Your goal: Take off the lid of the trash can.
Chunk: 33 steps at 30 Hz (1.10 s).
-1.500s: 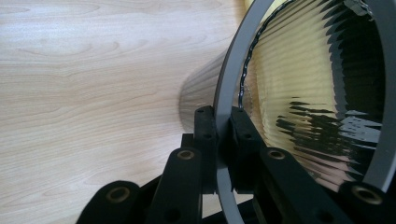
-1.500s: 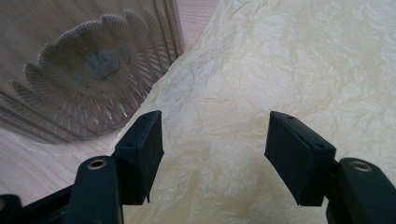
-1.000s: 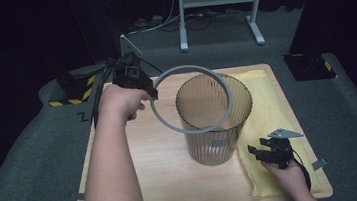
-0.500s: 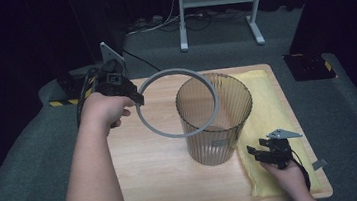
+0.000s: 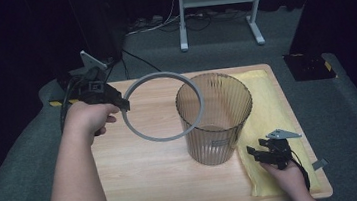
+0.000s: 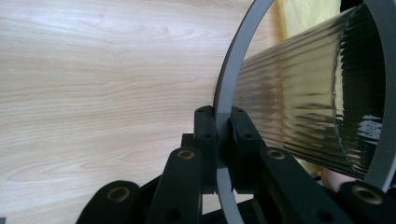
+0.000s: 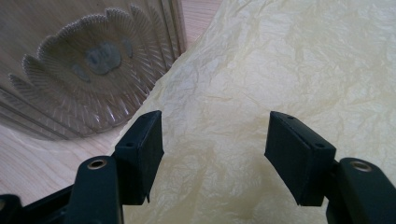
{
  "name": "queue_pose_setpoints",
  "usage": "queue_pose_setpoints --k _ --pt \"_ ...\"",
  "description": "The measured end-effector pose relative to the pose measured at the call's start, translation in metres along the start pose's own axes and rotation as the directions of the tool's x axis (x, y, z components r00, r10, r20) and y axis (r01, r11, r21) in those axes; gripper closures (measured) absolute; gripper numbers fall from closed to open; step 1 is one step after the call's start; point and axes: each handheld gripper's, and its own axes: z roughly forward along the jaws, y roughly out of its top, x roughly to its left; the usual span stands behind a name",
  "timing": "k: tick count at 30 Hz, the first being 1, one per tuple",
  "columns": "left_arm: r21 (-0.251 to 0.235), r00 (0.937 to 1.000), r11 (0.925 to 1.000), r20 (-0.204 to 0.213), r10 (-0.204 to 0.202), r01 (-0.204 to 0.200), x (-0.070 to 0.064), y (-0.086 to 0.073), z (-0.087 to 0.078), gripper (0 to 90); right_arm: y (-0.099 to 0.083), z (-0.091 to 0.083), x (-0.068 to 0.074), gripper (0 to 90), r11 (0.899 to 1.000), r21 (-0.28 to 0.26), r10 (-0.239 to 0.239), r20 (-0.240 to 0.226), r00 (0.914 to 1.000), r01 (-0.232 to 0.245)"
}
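Observation:
A ribbed, smoky translucent bin (image 5: 216,119) stands upright on the wooden board (image 5: 143,164). My left gripper (image 5: 122,105) is shut on a grey ring (image 5: 163,107), held tilted in the air left of the bin, its right part overlapping the bin's rim. In the left gripper view the ring (image 6: 233,70) runs up between the two pads, with the bin (image 6: 303,107) behind it. My right gripper (image 5: 253,152) rests open over the yellow bag (image 5: 267,106) at the bin's right. In the right gripper view the gripper (image 7: 212,149) hovers over the crinkled bag (image 7: 280,70), with the bin (image 7: 88,65) at the left.
The board lies on a grey padded table (image 5: 355,127). A white stand's base (image 5: 217,6) and cables are on the floor behind. A black block (image 5: 308,66) sits at the back right, and a yellow-and-black striped item (image 5: 56,102) sits at the table's left edge.
My left gripper has carried the ring leftward and away from the bin's rim, tilting it more upright. The right gripper has stayed put.

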Motion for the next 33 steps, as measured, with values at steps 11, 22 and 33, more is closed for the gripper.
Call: queue_pose_setpoints --k 11,22,33 --pt "-0.023 0.9997 0.9995 -0.007 -0.024 0.024 0.026 -0.011 -0.016 83.4 0.0 0.0 0.001 36.5 1.0 0.004 -0.001 0.001 1.0 0.001" --pt "-0.047 0.9988 0.9978 -0.016 -0.047 0.046 0.044 -0.019 -0.023 83.4 0.0 0.0 0.001 36.3 1.0 0.003 -0.007 0.0 1.0 0.007" --pt "-0.063 0.9967 0.995 -0.018 -0.079 0.077 0.065 -0.028 -0.025 83.4 0.0 0.0 0.001 36.2 1.0 0.003 -0.013 0.001 0.9999 0.013"
